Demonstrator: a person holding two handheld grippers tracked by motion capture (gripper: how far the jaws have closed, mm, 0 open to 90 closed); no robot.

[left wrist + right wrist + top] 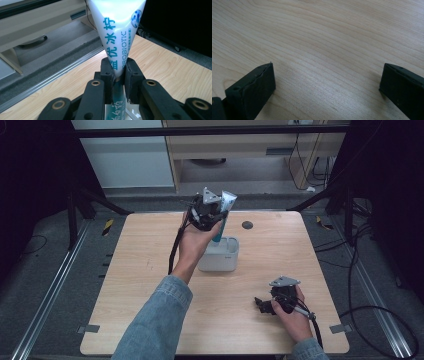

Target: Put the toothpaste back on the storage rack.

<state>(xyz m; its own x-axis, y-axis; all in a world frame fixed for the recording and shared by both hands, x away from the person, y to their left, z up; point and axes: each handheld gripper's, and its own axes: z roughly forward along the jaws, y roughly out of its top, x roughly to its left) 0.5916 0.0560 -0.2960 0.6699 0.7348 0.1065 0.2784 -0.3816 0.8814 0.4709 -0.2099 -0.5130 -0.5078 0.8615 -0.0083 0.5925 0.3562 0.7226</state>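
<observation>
Two grippers are over a light wooden table (150,245). The left gripper (216,215) is raised above the far middle of the table, its jaws pinching a white and teal tube (223,212) around its narrower part. In the left gripper view the tube (117,32) widens upward to a flat crimped end and carries teal lettering, with the black pads (108,72) pressed against both its sides. The tube's lower end points down into a white box (220,255) that stands on the table just below the gripper; whether it touches the inside of the box is hard to tell. The right gripper (260,304) sits low at the near right of the table, well apart from the box. In the right gripper view its jaws are spread wide over bare wood, holding nothing.
</observation>
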